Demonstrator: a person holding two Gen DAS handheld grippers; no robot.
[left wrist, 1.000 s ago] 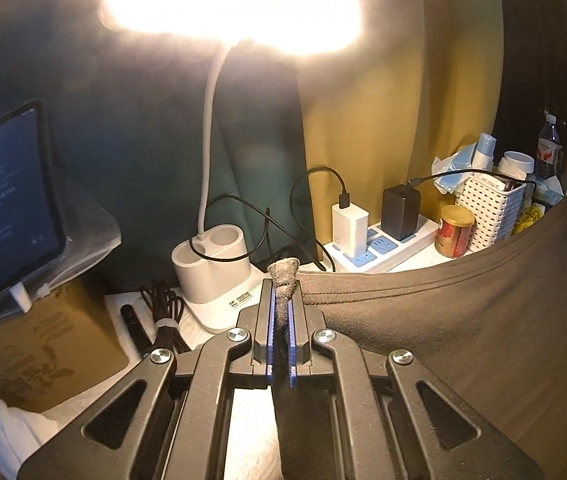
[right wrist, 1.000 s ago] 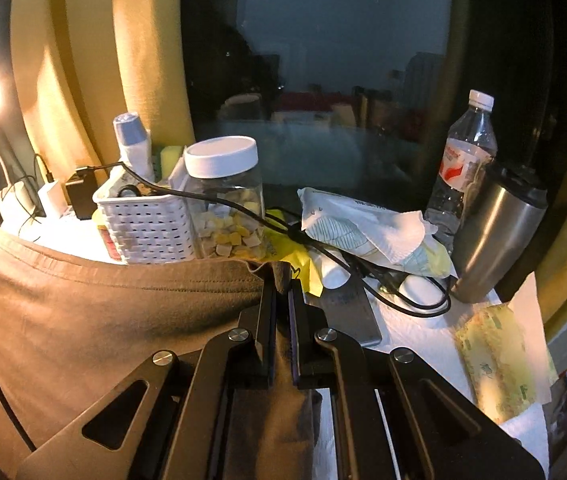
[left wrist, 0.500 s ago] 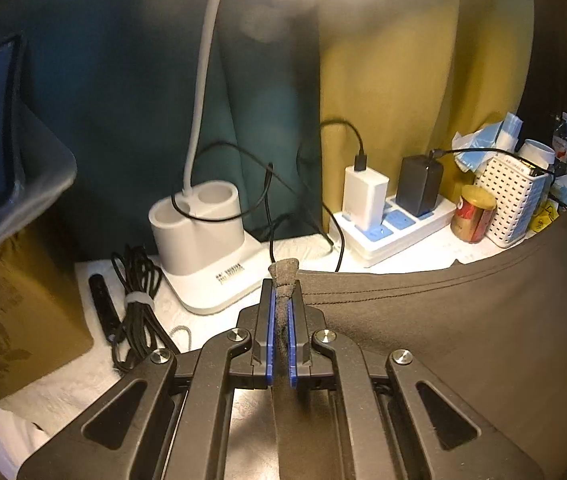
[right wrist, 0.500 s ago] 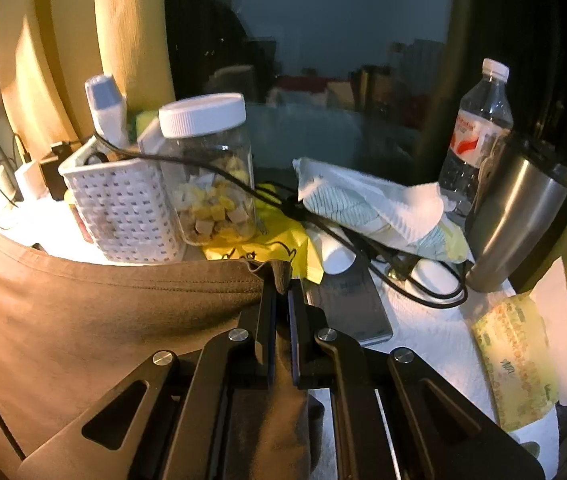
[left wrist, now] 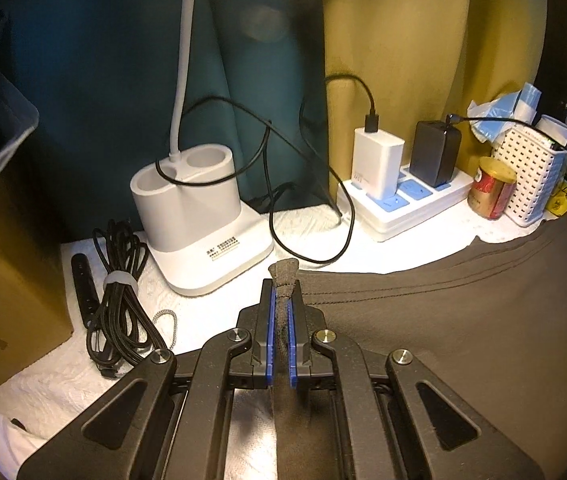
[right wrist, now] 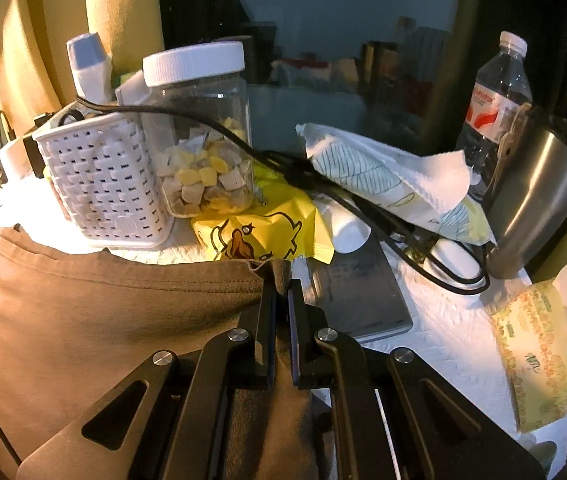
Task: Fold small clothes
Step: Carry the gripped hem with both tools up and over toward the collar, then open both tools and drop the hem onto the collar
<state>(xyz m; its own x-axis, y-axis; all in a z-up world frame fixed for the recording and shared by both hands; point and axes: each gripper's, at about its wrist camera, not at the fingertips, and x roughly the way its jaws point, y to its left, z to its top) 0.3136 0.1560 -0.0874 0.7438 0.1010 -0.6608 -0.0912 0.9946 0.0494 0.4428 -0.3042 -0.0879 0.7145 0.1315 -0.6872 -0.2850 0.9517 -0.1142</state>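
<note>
- Left gripper (left wrist: pixel 281 312) is clenched on one bunched corner of the dark brown cotton garment (left wrist: pixel 463 320).
- Right gripper (right wrist: pixel 282 300) pinches the opposite corner.
- The cloth hangs stretched between them above the white-covered table (left wrist: pixel 203 312), near a white lamp base (left wrist: pixel 199 220).

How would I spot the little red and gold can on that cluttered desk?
Find the white power strip at the back of the desk, in front of the yellow curtain. Just to its right stands a white woven basket. The can sits between them: short, round, red-sided with a gold lid, the only red thing there.
</note>
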